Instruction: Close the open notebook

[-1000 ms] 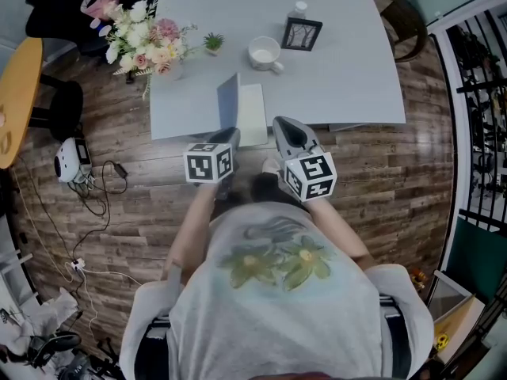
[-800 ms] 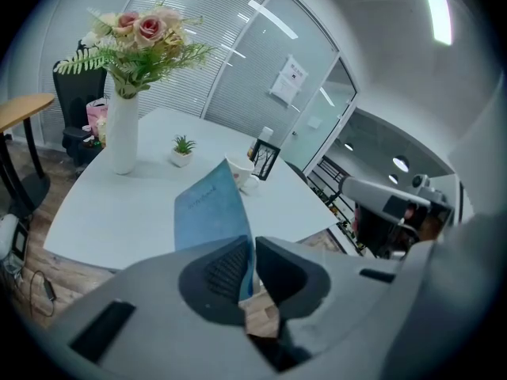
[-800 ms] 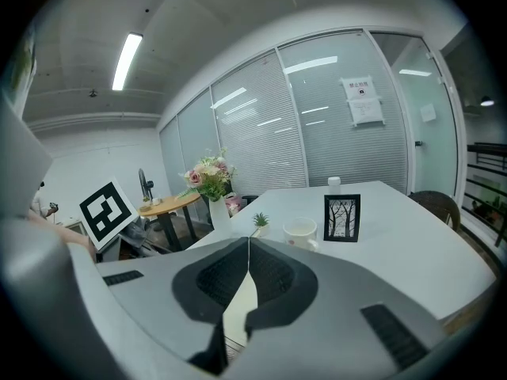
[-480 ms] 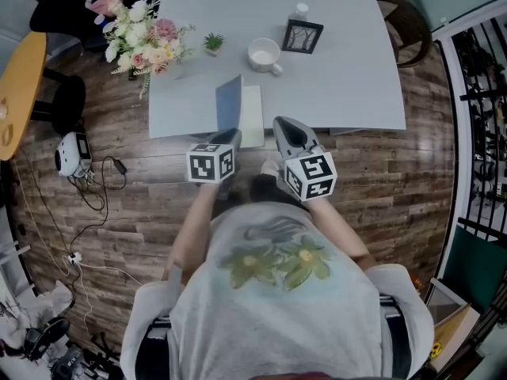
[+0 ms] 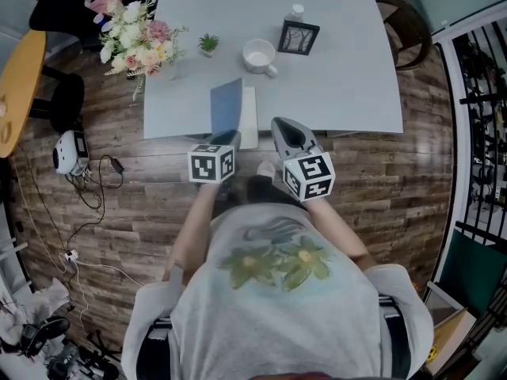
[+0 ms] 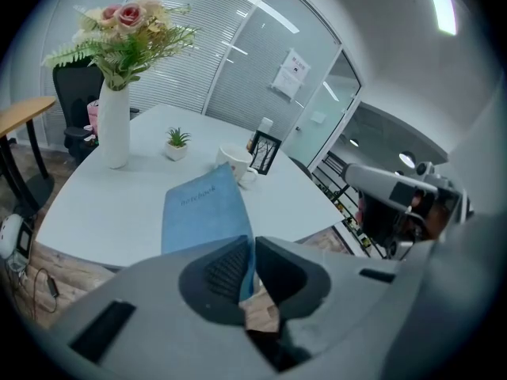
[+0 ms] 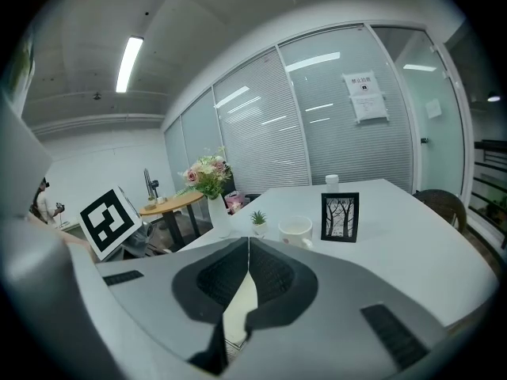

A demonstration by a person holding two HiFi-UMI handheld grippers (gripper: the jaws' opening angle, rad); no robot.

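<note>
The notebook lies at the near edge of the grey table [image 5: 341,85]. Its blue cover [image 5: 226,105] is lifted off the white page [image 5: 250,115] and stands steeply. My left gripper [image 5: 230,135] is shut on the cover's near edge. In the left gripper view the blue cover [image 6: 207,212] rises from between the pinching jaws of the left gripper [image 6: 252,250]. My right gripper [image 5: 279,123] hovers just right of the notebook at the table edge. In the right gripper view the right gripper [image 7: 247,248] has its tips together and holds nothing.
A white vase of flowers [image 5: 131,42], a small potted plant [image 5: 208,44], a white mug [image 5: 258,55], a black picture frame [image 5: 299,36] and a bottle [image 5: 296,11] stand farther back. A chair [image 5: 404,22] is at the right, a wooden table [image 5: 16,93] and floor cables at the left.
The left gripper has shifted slightly with the blue cover, which shows a wider blue face now. The right gripper has stayed where it was.
</note>
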